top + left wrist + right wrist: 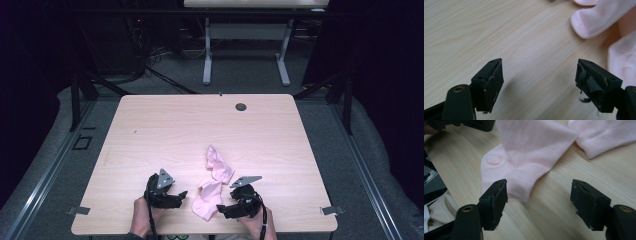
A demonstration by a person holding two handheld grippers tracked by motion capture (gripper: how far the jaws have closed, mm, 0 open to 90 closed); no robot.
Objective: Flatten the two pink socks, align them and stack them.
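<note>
Both tools are held low near the front edge of the pale wooden surface (165,125), one in each hand. Left tool (184,194) is seen with its jaws spread wide and nothing between them; in the left gripper view only bare wood lies in the gap, and pink fabric is seen off to the right. Right tool (220,212) is likewise spread wide and grips nothing; in the right gripper view a pink sock (524,157) lies flat just beyond its jaws, its lower edge close to the left jaw. A second pink sock (219,165) is seen farther back, touching the first. Both socks are placed between the two tools, toward the front middle.
</note>
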